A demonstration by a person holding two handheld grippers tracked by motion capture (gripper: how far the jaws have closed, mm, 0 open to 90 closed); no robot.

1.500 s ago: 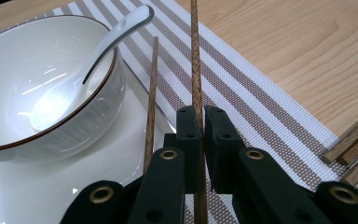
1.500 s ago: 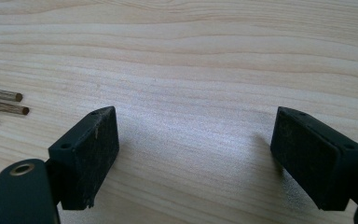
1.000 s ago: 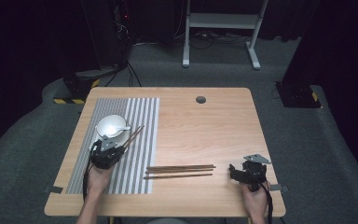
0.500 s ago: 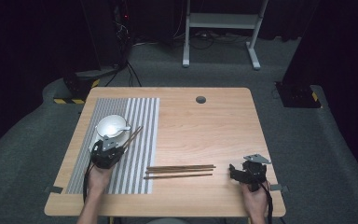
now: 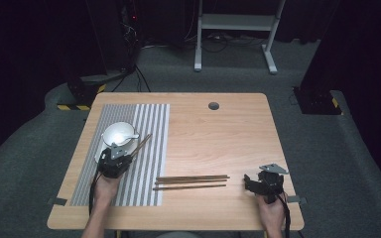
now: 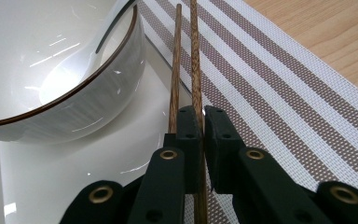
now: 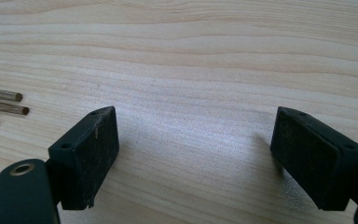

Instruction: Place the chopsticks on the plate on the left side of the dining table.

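Observation:
My left gripper (image 5: 121, 156) (image 6: 203, 112) is shut on a brown wooden chopstick (image 6: 196, 70), which points up and to the right over the striped placemat (image 5: 149, 148). A second chopstick (image 6: 174, 70) runs close beside it, along the outside of one pad. Just beyond is a white bowl (image 5: 118, 134) (image 6: 51, 70) with a white spoon (image 6: 74, 65) in it, standing on a white plate (image 6: 74, 163). Three more chopsticks (image 5: 191, 181) (image 7: 2, 100) lie side by side on the bare wood. My right gripper (image 5: 262, 179) (image 7: 196, 114) is open and empty, to the right of their ends.
The wooden table (image 5: 218, 139) has a round cable hole (image 5: 213, 105) near its far edge. Grey carpet and dark equipment stands surround the table. The person's forearms come in over the near edge.

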